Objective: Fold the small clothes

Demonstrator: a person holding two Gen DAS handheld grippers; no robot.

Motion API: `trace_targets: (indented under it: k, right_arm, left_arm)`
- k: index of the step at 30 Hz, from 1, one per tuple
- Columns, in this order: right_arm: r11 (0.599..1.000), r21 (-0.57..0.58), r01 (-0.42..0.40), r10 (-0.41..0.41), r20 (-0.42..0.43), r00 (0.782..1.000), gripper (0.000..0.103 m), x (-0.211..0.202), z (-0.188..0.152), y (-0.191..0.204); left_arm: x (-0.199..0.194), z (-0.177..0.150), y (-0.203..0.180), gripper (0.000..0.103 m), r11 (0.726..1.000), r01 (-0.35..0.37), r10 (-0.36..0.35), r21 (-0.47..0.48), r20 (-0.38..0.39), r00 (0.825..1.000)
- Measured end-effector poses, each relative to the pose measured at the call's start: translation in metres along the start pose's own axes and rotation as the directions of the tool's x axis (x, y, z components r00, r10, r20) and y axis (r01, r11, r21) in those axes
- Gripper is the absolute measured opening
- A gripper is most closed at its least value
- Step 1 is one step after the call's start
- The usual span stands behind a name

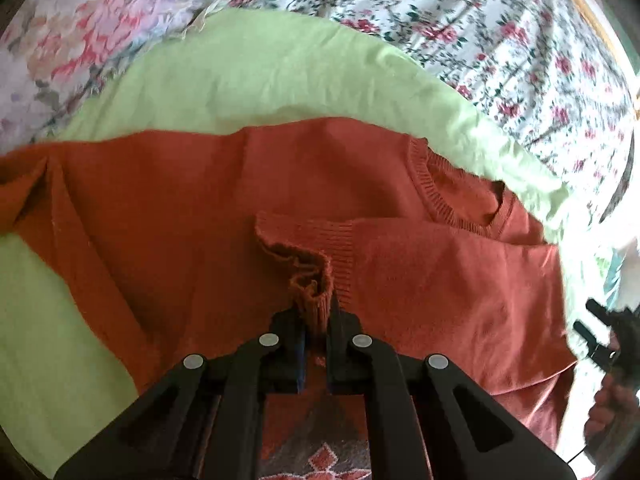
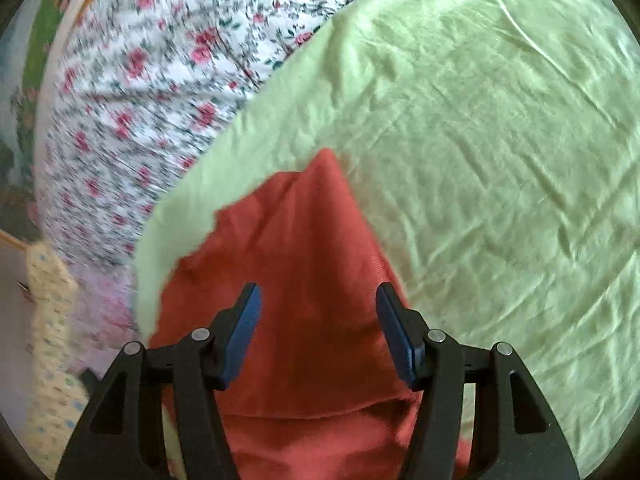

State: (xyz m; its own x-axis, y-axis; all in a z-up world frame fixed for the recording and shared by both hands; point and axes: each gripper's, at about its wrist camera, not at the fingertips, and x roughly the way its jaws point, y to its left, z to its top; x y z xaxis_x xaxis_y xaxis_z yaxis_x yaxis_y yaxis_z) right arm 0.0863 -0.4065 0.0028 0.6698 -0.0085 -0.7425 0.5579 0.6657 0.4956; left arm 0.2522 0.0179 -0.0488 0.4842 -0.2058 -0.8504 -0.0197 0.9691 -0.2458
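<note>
Left wrist: fingers (image 1: pixel 318 322) clamp sweater cuff (image 1: pixel 312 280) over green sheet (image 1: pixel 248 76); right fingers (image 2: pixel 318 330) apart.

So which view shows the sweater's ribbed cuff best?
The left wrist view: the ribbed cuff sits pinched in the left gripper, centre frame. The right wrist view shows only plain sweater fabric, no cuff.

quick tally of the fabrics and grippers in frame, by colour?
Rust-orange sweater: 1
Light green sheet: 1
White bedspread with red flowers: 1
Pale cloth with large pink flowers: 1
Black grippers: 2, the left gripper shut on the sweater's ribbed cuff, the right gripper open above the sweater
Total: 6
</note>
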Motion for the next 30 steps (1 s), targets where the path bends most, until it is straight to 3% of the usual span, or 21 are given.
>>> trace_targets:
  k: [8, 9, 10, 13, 17, 20, 22, 26, 30]
  right_arm:
    - [0.966, -0.161, 0.204, -0.219, -0.083, 0.972, 0.06, 0.06, 0.022, -0.001]
    - [0.959, -0.193, 0.209, -0.227, -0.078, 0.971, 0.044, 0.063, 0.023, 0.0]
    - [0.949, -0.232, 0.212, -0.235, -0.075, 0.969, 0.014, 0.064, 0.025, 0.005]
    - [0.947, -0.255, 0.194, -0.215, -0.056, 0.975, 0.014, 0.057, 0.033, 0.011]
    - [0.938, -0.267, 0.22, -0.253, -0.093, 0.963, 0.019, 0.069, 0.032, 0.012]
    - [0.957, -0.196, 0.216, -0.237, -0.096, 0.967, 0.041, 0.06, 0.033, 0.009]
    - [0.967, -0.174, 0.185, -0.199, -0.067, 0.978, 0.053, 0.044, 0.025, 0.011]
    - [0.974, -0.197, 0.108, -0.117, -0.034, 0.993, 0.054, 0.018, 0.005, 0.029]
    - [0.971, -0.23, 0.057, -0.077, -0.076, 0.994, 0.054, 0.017, -0.025, 0.047]
  left_arm:
    - [0.003, -0.002, 0.005, 0.005, 0.999, -0.039, 0.039, 0.011, -0.004, 0.999]
    - [0.001, -0.002, 0.007, 0.005, 0.999, -0.038, 0.038, 0.011, -0.001, 0.999]
    - [-0.001, -0.001, 0.006, 0.005, 0.999, -0.04, 0.04, 0.011, 0.008, 0.999]
    - [-0.002, 0.0, 0.008, 0.005, 0.998, -0.058, 0.058, 0.006, 0.016, 0.998]
    - [0.01, -0.006, 0.014, 0.01, 0.995, -0.104, 0.104, -0.003, -0.047, 0.993]
    - [-0.003, -0.01, 0.023, 0.022, 0.996, -0.086, 0.084, -0.025, -0.047, 0.995]
    - [-0.015, -0.013, 0.034, 0.041, 0.995, -0.081, 0.079, -0.053, -0.041, 0.996]
    - [-0.045, -0.021, 0.073, 0.048, 0.984, -0.087, 0.087, -0.157, -0.007, 0.996]
    - [-0.071, -0.033, 0.134, 0.056, 0.939, -0.109, 0.116, -0.327, 0.002, 0.993]
